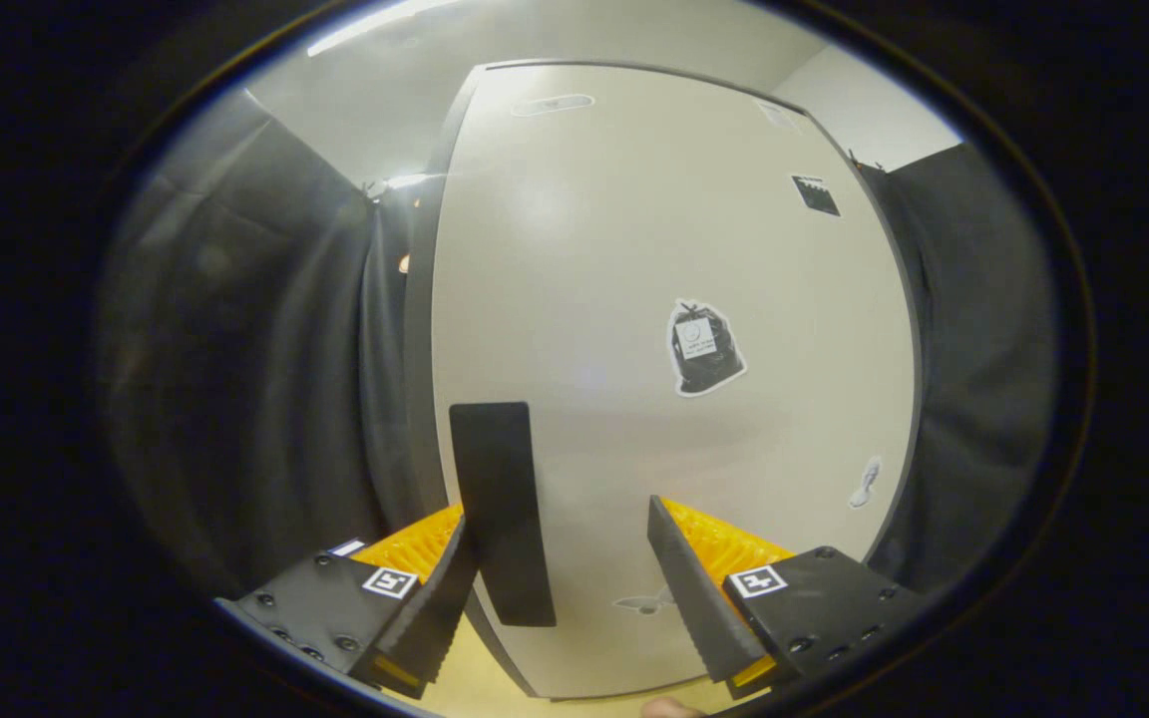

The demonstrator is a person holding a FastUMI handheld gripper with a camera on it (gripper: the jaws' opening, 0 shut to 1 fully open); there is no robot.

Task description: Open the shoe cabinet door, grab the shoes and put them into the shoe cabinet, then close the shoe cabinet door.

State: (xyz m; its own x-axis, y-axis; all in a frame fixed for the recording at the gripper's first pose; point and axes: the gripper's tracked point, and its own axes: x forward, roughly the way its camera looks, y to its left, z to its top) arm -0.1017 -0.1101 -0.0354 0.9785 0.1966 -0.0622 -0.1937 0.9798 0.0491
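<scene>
Spread wide and holding nothing, the claw [565,568] straddles the flat black rectangular handle [502,514]; that stiff grip on the smooth pale cabinet door [614,299] looks the likeliest hold.

The gripper view rides on the gripper [565,568] and looks forward along its two fingers [699,588], which rise from the bottom of the scene. It faces the pale shoe cabinet door [634,299] almost square on and from very near (the door's dark handle [502,509] stands between the fingers, close by the left one). Dark cloth [265,349] flanks the door on both sides, with a bit of ceiling [555,30] above.
</scene>
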